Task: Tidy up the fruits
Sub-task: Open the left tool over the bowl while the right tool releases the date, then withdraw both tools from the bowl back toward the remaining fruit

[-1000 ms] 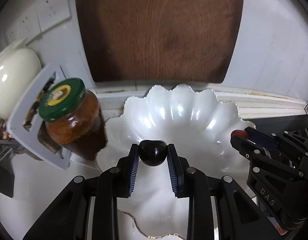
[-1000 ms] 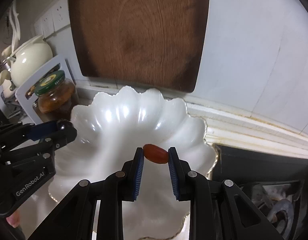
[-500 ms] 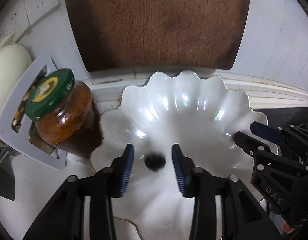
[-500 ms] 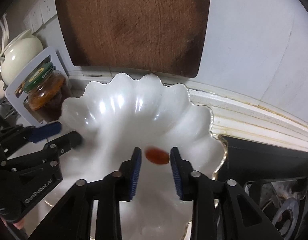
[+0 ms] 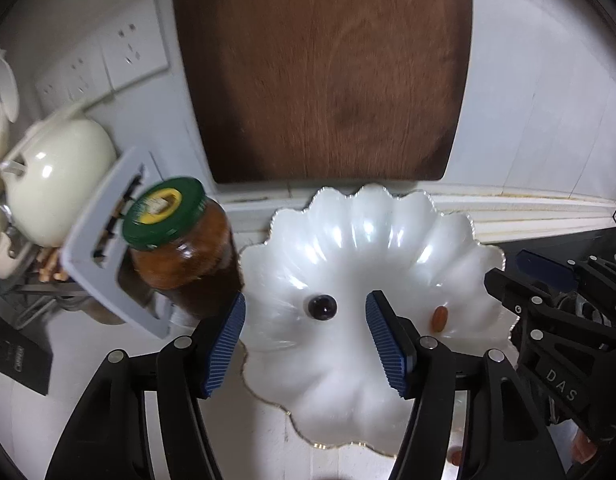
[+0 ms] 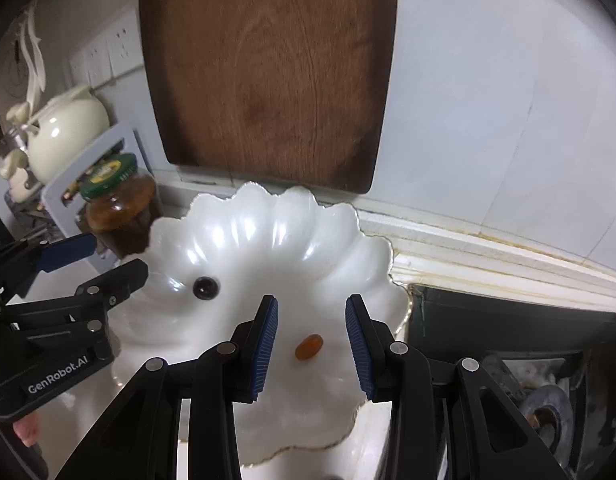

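Observation:
A white scalloped bowl (image 5: 360,396) sits on the counter; it also shows in the right wrist view (image 6: 268,240). A dark round fruit (image 5: 322,307) lies in it, between and beyond my open left gripper (image 5: 306,320), apart from both pads; it shows in the right wrist view too (image 6: 206,288). A small red oblong fruit (image 6: 309,346) lies in the bowl under my open right gripper (image 6: 310,332), also seen in the left wrist view (image 5: 440,319). Both grippers are empty and raised above the bowl.
A brown wooden cutting board (image 5: 324,72) leans on the wall behind the bowl. A green-lidded jar (image 5: 176,236) stands left of the bowl, with a grey rack (image 5: 104,256) and a cream teapot (image 5: 56,184) beyond. A black stove (image 6: 508,332) lies to the right.
Both grippers opened and let go of their fruit into the bowl, then drew back and up. The dark fruit and the red fruit now rest in the bowl.

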Tool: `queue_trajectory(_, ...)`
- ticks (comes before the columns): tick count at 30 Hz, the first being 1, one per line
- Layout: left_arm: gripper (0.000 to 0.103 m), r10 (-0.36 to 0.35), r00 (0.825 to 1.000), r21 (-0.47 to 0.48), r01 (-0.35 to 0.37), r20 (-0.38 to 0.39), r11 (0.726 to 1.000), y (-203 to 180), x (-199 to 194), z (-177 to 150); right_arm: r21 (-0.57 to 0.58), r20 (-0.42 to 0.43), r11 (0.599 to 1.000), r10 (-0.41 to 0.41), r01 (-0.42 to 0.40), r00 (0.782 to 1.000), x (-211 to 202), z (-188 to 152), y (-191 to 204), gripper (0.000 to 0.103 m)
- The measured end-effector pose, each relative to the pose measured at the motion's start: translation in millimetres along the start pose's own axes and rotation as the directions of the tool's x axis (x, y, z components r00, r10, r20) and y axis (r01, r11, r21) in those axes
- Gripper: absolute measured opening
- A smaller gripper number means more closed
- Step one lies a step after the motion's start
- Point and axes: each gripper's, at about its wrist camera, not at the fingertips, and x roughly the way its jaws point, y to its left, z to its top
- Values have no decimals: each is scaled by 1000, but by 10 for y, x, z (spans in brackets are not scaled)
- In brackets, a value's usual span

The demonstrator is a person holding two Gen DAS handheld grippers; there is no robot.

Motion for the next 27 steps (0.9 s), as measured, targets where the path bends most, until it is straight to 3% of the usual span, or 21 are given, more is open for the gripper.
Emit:
queue_trajectory(13,72,8,988,20,-11,151,1000,64,-857,-201,0,133,1000,-16,16,991,-781,-149,59,53)
queue_trajectory(27,77,3,971,29,-10,238,1000,139,-1526,-595,40,220,999,-43,35,974,-1431,-506,138,58)
